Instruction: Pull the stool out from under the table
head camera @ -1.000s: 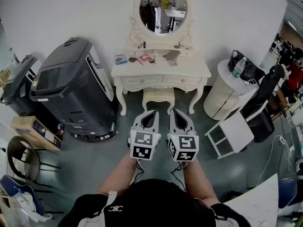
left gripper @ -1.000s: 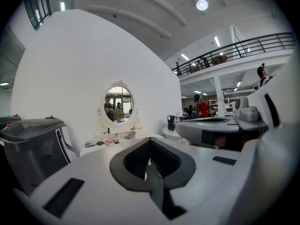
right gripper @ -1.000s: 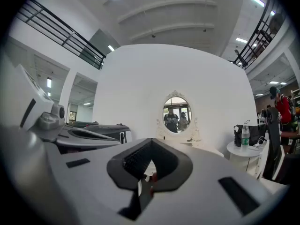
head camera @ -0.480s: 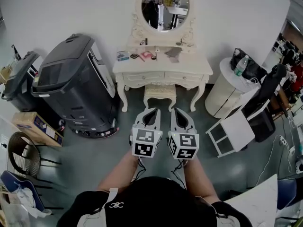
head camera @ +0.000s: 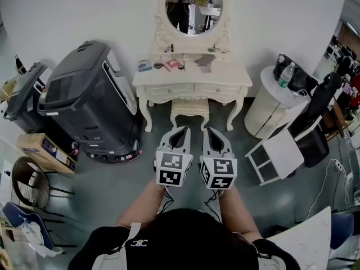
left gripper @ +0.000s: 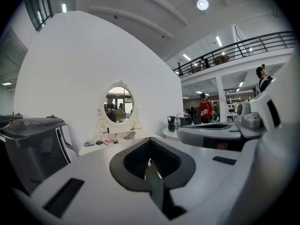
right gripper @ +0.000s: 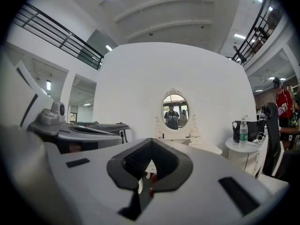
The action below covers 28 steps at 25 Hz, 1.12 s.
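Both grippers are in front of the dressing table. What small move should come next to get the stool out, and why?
Probably bring both grippers forward and down toward the stool and open their jaws. The stool stands tucked under the table, while the left gripper and the right gripper are shut, empty and well short of it.

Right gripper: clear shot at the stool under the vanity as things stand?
Probably yes: the stool sits straight ahead of the right gripper, its seat showing in front of the table, nothing between. Its jaws are together, so open first.
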Each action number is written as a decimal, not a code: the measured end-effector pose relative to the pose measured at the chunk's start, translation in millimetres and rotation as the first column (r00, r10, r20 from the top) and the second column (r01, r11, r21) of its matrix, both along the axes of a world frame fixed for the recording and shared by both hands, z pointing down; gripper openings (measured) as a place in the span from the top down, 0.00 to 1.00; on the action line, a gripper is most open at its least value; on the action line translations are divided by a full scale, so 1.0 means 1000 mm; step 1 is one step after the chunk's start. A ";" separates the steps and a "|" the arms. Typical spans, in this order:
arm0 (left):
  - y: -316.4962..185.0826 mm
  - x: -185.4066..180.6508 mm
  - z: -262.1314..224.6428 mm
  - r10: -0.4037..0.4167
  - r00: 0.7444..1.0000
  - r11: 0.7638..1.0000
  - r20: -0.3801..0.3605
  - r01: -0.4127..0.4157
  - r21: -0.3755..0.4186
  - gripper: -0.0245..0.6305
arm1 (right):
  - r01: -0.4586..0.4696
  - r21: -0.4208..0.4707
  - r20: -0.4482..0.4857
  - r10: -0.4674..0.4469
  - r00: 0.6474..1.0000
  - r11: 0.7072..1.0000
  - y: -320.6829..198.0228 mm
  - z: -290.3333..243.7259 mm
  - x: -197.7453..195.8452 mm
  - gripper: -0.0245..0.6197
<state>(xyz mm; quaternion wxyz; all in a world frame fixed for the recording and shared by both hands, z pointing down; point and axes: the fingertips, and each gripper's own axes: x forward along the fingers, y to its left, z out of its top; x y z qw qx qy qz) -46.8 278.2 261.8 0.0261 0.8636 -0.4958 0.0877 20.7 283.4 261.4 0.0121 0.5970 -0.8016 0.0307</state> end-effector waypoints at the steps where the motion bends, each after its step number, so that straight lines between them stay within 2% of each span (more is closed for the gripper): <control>1: 0.000 0.002 0.000 -0.005 1.000 1.000 0.000 0.005 0.000 0.96 | 0.004 0.001 -0.002 -0.004 1.000 1.000 0.000 0.000 0.003 0.95; 10: -0.002 0.035 0.005 -0.049 0.999 0.999 -0.022 0.049 -0.010 0.96 | 0.045 0.004 -0.026 -0.045 0.999 0.999 -0.002 0.002 0.037 0.95; 15: -0.004 0.045 0.009 -0.074 0.996 0.997 -0.045 0.073 -0.026 0.96 | 0.059 -0.015 0.000 -0.059 0.998 0.998 -0.010 0.004 0.058 0.95; 22: -0.032 0.043 0.015 -0.098 0.995 0.995 -0.036 0.097 -0.032 0.96 | 0.082 -0.014 -0.021 -0.082 0.996 0.997 -0.038 0.004 0.055 0.95; 28: -0.081 0.037 0.015 -0.089 0.995 0.996 -0.033 0.088 -0.022 0.96 | 0.074 -0.005 -0.038 -0.074 0.997 0.997 -0.084 0.006 0.047 0.95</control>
